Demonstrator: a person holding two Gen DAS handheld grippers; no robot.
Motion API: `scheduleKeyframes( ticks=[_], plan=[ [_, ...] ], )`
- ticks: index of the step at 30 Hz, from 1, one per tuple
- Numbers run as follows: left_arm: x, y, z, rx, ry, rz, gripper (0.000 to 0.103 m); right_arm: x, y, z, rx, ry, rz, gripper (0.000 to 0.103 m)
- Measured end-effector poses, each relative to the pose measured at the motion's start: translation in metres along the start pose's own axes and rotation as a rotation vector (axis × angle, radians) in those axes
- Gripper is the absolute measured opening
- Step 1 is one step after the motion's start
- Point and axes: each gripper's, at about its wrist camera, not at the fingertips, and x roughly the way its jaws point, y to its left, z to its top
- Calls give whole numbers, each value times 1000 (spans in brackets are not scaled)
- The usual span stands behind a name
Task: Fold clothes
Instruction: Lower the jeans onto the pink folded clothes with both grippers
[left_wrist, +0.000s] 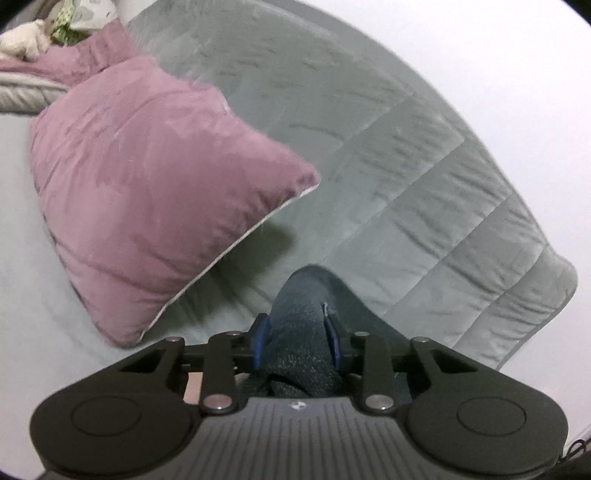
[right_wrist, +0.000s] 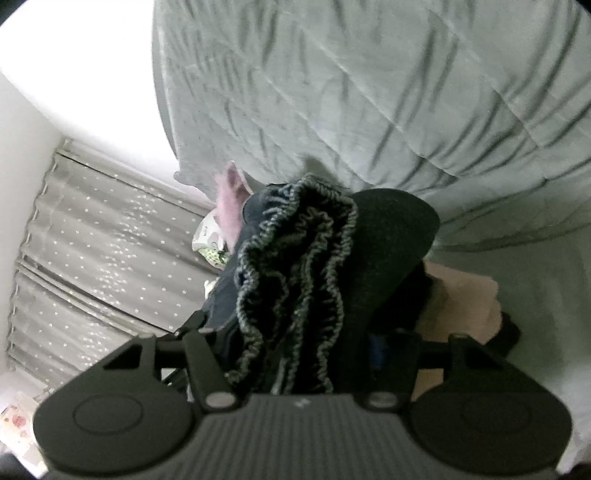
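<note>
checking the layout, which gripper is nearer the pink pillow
Left. The left gripper, closed on a dark garment, sits just beside the pink pillow. From the right gripper, gripping a dark ruffled garment, only a distant pink corner shows.

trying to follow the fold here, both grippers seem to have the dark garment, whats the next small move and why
Probably draw the two grippers apart to stretch the cloth flat. The left gripper pinches a bunched fold of the dark garment between its blue pads, and the right gripper has the ruffled elastic waistband crumpled between its jaws, above the grey quilt.
</note>
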Motion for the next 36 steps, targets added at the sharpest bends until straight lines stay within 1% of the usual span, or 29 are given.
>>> scheduleKeyframes(
  ticks=[3, 5, 7, 8, 10, 12, 13, 15, 17, 18, 21, 22, 23, 26, 32, 36],
  plan=[
    [-5, 6, 7, -18, -27, -7, 30, -4, 15, -2, -5, -7, 13, 59],
    [-6, 15, 8, -35, -35, -1, 30, -2, 19, -5, -2, 4, 19, 59],
    [-1, 25, 3, -26, -22, 31, 30, 2, 18, -10, 6, 24, 19, 59],
    [2, 30, -2, -8, -12, 60, 31, 5, 18, -12, 9, 33, 18, 59],
    [11, 39, -13, 31, 10, 125, 34, 11, 11, -18, 12, 39, -12, 61],
    [20, 47, -24, 60, 35, 173, 42, 17, 3, -23, 13, 45, -36, 64],
    [24, 51, -29, 71, 39, 187, 44, 20, -2, -25, 12, 47, -45, 66],
    [26, 54, -34, 75, 32, 195, 49, 25, -8, -28, 7, 53, -58, 70],
    [25, 52, -34, 77, 28, 201, 49, 30, -10, -29, 0, 58, -67, 77],
    [24, 50, -33, 82, 29, 205, 50, 31, -10, -29, -1, 62, -69, 78],
    [21, 42, -28, 98, 32, 217, 54, 31, -7, -27, -3, 71, -72, 88],
    [20, 40, -26, 103, 33, 221, 54, 30, -6, -25, 0, 75, -69, 95],
    [20, 37, -26, 113, 33, 231, 55, 30, -4, -23, 3, 79, -66, 99],
    [19, 30, -25, 133, 31, 245, 56, 25, 0, -19, 14, 84, -59, 103],
    [14, 25, -23, 119, 5, 246, 58, 14, -1, -13, 45, 81, -57, 103],
    [6, 17, -22, 126, -21, 251, 64, 8, 1, -11, 35, 82, -68, 103]
  ],
)
